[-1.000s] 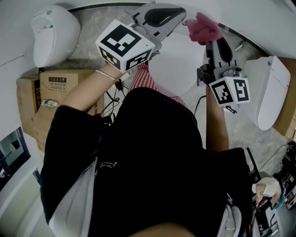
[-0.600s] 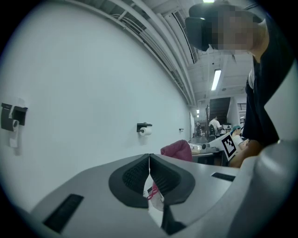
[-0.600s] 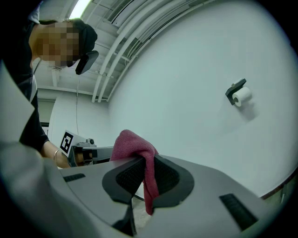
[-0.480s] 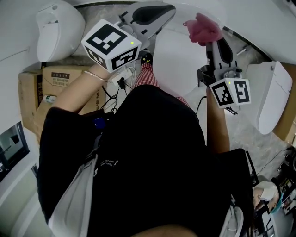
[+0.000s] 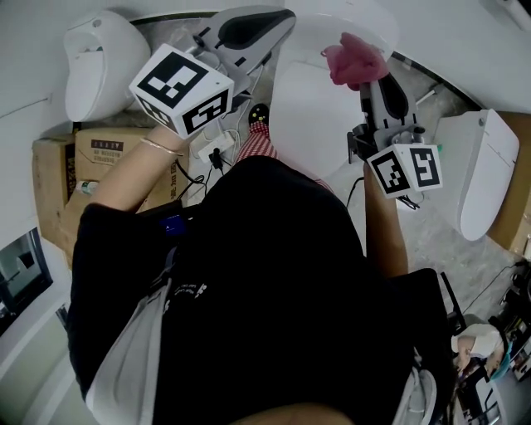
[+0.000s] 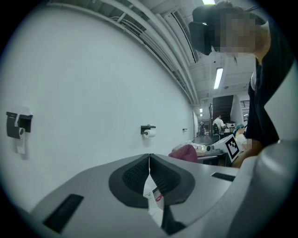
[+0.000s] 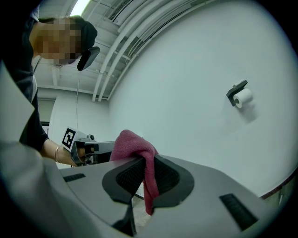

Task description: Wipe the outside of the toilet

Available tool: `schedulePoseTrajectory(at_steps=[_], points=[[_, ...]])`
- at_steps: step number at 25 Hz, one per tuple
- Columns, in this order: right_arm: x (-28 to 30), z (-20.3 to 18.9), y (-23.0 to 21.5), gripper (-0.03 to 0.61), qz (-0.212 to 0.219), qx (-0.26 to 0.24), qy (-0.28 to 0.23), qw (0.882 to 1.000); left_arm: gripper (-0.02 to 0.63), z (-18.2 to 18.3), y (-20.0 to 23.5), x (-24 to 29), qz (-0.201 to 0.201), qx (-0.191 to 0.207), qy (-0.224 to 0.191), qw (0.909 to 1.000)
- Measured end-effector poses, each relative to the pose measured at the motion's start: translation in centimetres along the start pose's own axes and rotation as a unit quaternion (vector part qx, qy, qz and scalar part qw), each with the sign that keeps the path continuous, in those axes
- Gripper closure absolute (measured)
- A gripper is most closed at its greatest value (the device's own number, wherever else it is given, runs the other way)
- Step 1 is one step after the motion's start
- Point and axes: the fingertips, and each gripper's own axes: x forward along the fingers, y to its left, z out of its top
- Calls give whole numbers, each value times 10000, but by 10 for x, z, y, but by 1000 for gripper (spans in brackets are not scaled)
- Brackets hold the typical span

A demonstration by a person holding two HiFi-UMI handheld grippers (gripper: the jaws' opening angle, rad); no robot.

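Your right claw [image 7: 145, 172] is pinching a dark pink cloth [image 7: 135, 146]. The cloth bunches above the jaws, and a strip of it hangs down through the gap between them. In the right gripper view the white wall [image 7: 195, 69] lies beyond it, with a paper-roll holder [image 7: 240, 95] at 2 o'clock.

Your left claw [image 6: 149, 173] has its jaws pressed together along a thin seam. A small white slip with red print [image 6: 152, 197] shows in the gap just below that seam, but I cannot tell whether it is gripped. The cloth [image 6: 184, 152] shows past this claw at 3 o'clock.

In the head view your right claw [image 5: 371, 80] sits at 1 o'clock, with the cloth [image 5: 353, 60] at its tip over the far end of the toilet [image 5: 311, 112]. I cannot tell whether cloth and toilet touch. The toilet is at 12 o'clock, straight ahead of you with its lid down, and your left claw [image 5: 249, 25] is at 11 o'clock beside its left edge.

A second toilet [image 5: 99, 62] stands at 10 o'clock above the cardboard boxes [image 5: 58, 166]. A third toilet [image 5: 481, 170] stands at 3 o'clock, well apart from yours.
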Motion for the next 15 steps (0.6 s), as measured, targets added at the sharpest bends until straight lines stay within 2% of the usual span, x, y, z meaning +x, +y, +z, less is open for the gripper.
schedulePoseTrajectory(at_steps=[5, 8, 15], points=[[-5, 4, -2, 518, -130, -39, -24, 9999, 603, 14, -5, 1, 48, 324, -232, 9992], [-7, 11, -3, 518, -186, -128, -92, 9997, 603, 22, -12, 4, -69, 289, -401, 9988], [-12, 12, -7, 518, -309, -223, -86, 9992, 603, 24, -19, 5, -170, 254, -514, 9982]])
